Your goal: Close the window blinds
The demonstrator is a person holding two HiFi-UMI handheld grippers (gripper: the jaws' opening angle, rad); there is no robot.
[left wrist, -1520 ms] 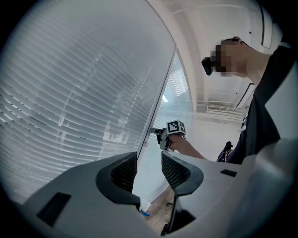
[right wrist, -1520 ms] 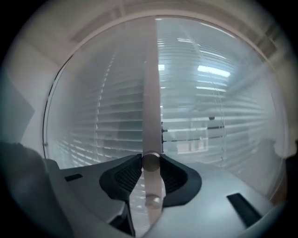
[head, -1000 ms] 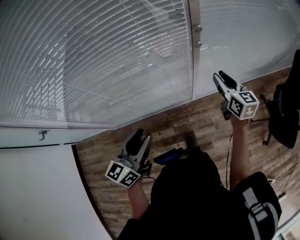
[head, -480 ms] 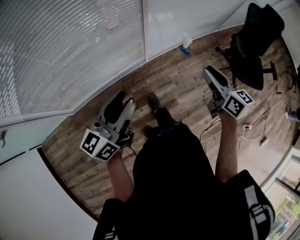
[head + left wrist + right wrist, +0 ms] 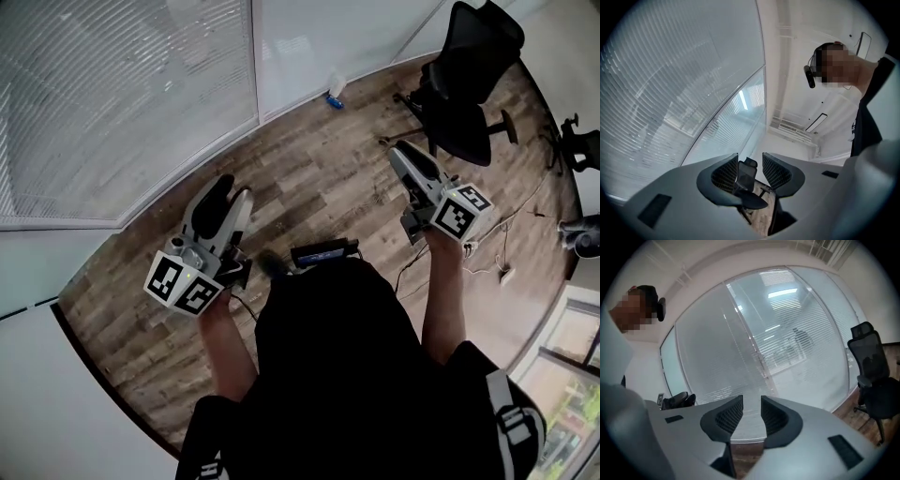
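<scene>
The blinds (image 5: 122, 94) hang over the glass at the far-left edge of the floor (image 5: 328, 178), beyond the left gripper (image 5: 225, 192) and right gripper (image 5: 405, 155), both carried parted and empty, seemingly between reaches.

1. An office: tall glass partition walls (image 5: 309, 42) hung with white slatted window blinds (image 5: 122, 103).
2. A black mesh-backed swivel office chair (image 5: 464, 75) stands on the brown wood-plank floor (image 5: 319, 187).
3. Long recessed ceiling light panels (image 5: 816, 123) run overhead.
</scene>
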